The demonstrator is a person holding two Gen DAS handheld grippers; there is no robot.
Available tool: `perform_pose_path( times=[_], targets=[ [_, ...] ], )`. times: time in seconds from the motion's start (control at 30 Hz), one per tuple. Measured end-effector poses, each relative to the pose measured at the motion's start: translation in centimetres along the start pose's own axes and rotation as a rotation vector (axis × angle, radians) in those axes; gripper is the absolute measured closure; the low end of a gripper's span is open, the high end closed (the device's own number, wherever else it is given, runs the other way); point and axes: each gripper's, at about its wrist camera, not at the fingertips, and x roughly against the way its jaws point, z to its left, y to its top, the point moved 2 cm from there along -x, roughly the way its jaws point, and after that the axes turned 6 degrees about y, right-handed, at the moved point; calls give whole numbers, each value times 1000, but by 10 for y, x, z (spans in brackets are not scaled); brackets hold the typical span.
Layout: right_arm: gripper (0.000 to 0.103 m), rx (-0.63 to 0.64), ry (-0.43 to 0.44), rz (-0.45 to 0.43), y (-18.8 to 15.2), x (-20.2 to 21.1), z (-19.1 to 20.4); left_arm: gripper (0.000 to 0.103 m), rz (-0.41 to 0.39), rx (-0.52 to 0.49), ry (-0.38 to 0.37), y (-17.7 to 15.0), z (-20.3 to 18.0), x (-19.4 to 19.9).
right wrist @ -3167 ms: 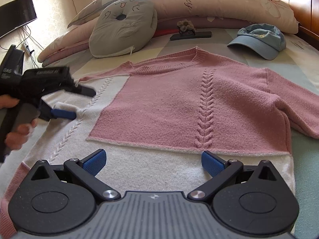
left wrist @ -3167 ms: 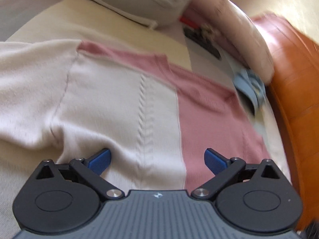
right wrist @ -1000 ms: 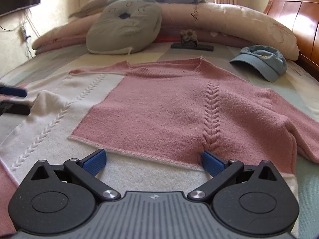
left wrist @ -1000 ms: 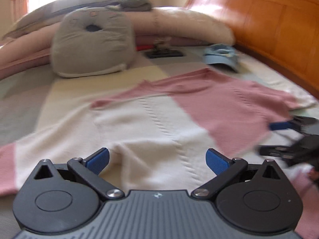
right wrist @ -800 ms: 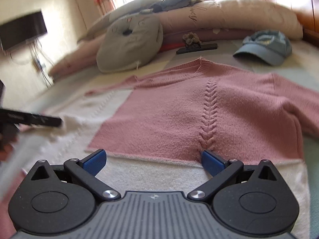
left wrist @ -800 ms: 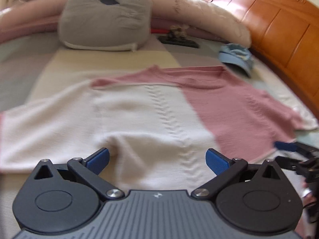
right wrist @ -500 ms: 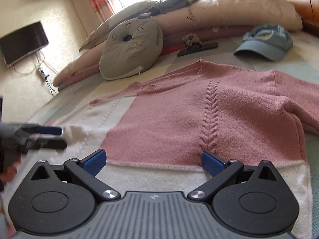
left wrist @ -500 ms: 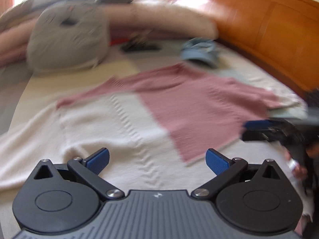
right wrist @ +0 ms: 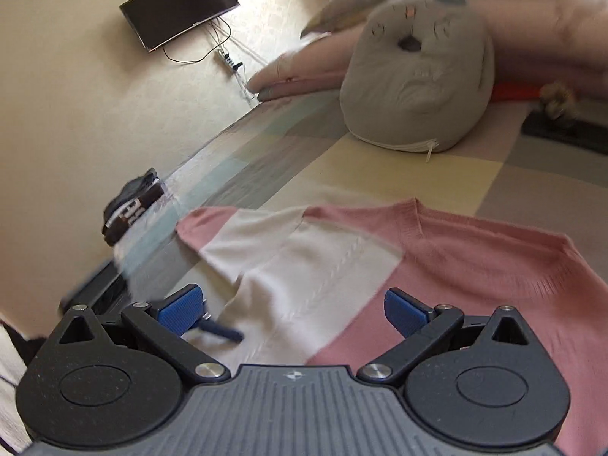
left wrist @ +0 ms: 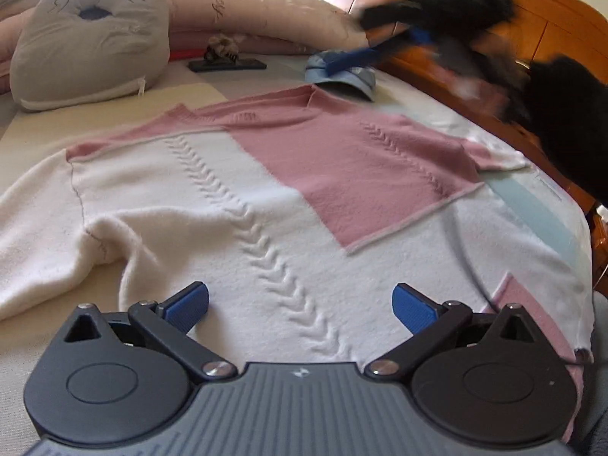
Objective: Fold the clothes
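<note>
A pink and cream knit sweater (left wrist: 288,190) lies spread flat on the bed, front up, neck towards the pillows. My left gripper (left wrist: 300,304) is open and empty, low over its cream hem. My right gripper (right wrist: 292,309) is open and empty, raised over the sweater (right wrist: 437,258) and turned to the left side of the bed. In the left wrist view it (left wrist: 380,51) shows as a dark blur high at the back right. The tip of one left finger (right wrist: 224,332) shows low in the right wrist view.
A grey cat-face cushion (left wrist: 91,38) and long pillows (left wrist: 273,11) lie at the head. A blue cap (left wrist: 342,76) and a dark flat object (left wrist: 228,64) lie beyond the neckline. A wooden bed frame (left wrist: 562,38) is at right. A wall TV (right wrist: 178,3) hangs left.
My right gripper has lifted off the sweater's right hem and swung up and leftwards across the bed. My left gripper has dropped closer to the cream hem. The sweater has not visibly moved.
</note>
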Motion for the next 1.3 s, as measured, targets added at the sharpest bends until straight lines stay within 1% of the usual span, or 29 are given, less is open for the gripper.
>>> perform_pose_path(
  times=[0.17, 0.27, 0.57, 0.7, 0.77, 0.87, 0.93, 0.97, 1.0, 1.03, 1.07, 1.1, 1.13, 1.17, 1.2, 1.23, 1.3],
  targets=[
    [0, -14, 16, 78, 44, -63, -64, 1, -7, 17, -30, 1, 7, 1],
    [0, -26, 46, 115, 68, -94, -95, 1, -4, 14, -25, 1, 8, 1],
    [0, -64, 215, 223, 84, -151, -135, 1, -26, -9, -21, -4, 12, 3],
    [1, -45, 271, 273, 78, -150, -131, 1, -28, -37, -6, -5, 10, 2],
    [5, -58, 289, 289, 72, -140, -134, 1, -30, -46, -3, -5, 10, 2],
    [6, -70, 300, 274, 66, -134, -136, 1, -36, -47, -4, -6, 11, 1],
    [7, -50, 296, 273, 69, -145, -132, 1, -39, -53, -4, -6, 11, 1],
    [13, -38, 293, 274, 71, -153, -129, 1, -39, -57, -4, -6, 11, 1],
    [26, -25, 290, 275, 73, -160, -126, 1, -39, -62, -2, -6, 11, 1],
    [33, -11, 272, 277, 75, -167, -124, 1, -39, -68, -1, -6, 10, 1],
    [52, 11, 243, 281, 76, -171, -122, 1, -39, -72, 0, -6, 10, 1],
    [65, 37, 211, 286, 76, -172, -119, 1, -40, -75, 0, -7, 10, 1],
    [70, 64, 180, 291, 76, -173, -116, 1, -40, -78, 0, -7, 10, 1],
    [78, 83, 157, 300, 75, -172, -113, 1, -41, -79, -1, -7, 10, 1],
    [82, 98, 142, 310, 73, -170, -111, 1, -41, -78, -2, -7, 10, 2],
    [83, 114, 130, 318, 71, -168, -107, 1, -41, -76, -3, -7, 11, 2],
    [86, 189, 82, 336, 64, -164, -95, 1, -42, -74, -3, -7, 11, 2]
  ],
)
